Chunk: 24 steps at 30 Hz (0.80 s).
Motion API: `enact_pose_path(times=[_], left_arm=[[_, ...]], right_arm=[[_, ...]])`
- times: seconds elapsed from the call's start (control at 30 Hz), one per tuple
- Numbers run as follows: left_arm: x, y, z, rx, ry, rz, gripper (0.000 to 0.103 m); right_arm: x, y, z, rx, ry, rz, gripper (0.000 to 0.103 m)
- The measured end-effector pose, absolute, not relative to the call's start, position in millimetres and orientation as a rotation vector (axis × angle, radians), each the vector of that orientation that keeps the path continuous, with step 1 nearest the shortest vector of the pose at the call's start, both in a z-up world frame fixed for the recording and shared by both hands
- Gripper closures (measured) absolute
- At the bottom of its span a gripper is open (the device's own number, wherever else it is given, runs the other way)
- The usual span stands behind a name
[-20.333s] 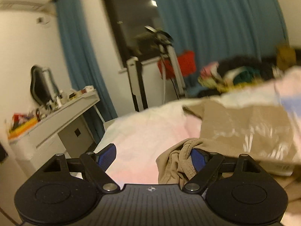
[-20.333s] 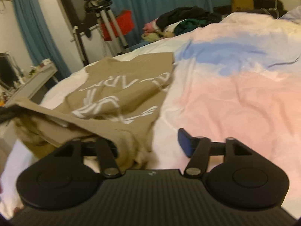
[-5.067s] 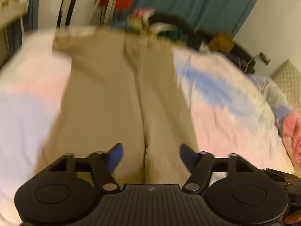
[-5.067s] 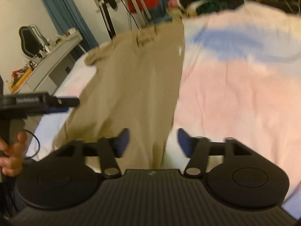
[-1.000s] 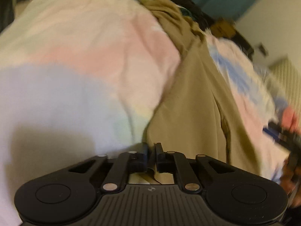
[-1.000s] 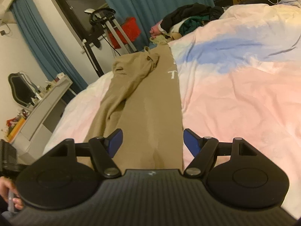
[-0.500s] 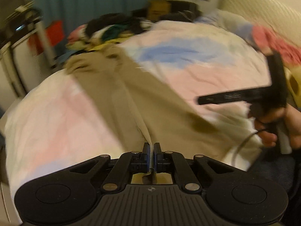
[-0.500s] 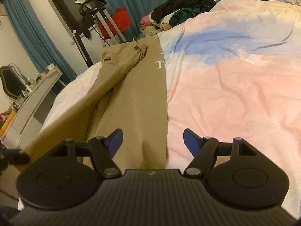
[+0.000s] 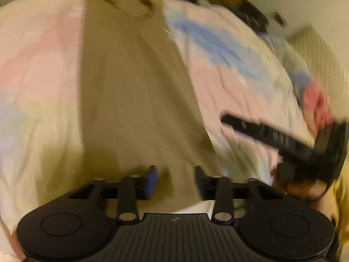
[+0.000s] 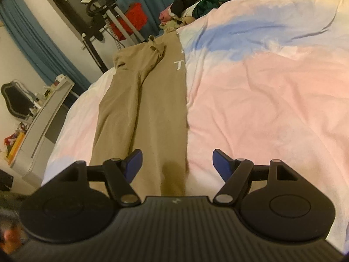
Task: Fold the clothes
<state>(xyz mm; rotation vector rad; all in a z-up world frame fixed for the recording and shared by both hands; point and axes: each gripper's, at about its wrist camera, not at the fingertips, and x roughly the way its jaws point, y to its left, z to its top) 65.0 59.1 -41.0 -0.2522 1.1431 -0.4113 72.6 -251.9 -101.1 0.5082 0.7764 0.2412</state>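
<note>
Tan garment (image 10: 150, 100) lies folded lengthwise down the centre-left of my right view, on the pastel duvet (image 10: 272, 100). My left gripper (image 9: 174, 180) is opening, pads clear of the cloth beneath; my right gripper (image 10: 177, 163) stands wide, holding nothing.

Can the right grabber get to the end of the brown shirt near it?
Probably yes. The right gripper is open, with the near end of the tan shirt lying flat on the duvet just ahead of its fingers, and nothing lies between.
</note>
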Motion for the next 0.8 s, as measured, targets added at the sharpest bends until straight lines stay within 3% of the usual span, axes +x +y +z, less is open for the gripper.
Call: enact_pose_path(times=[0.4,0.8], left_arm=[[90.6,122.5,-91.2,-0.417,1.257,-0.143,0.041],[56.9,88.6,-55.3,-0.198,1.082,-0.256,0.033]], right_arm=[[74.3,-250.8,-125.8,0.679,0.884,0.334,0.033],[63.6,-234.3,-108.5,0.602,0.753,0.422,0.033]])
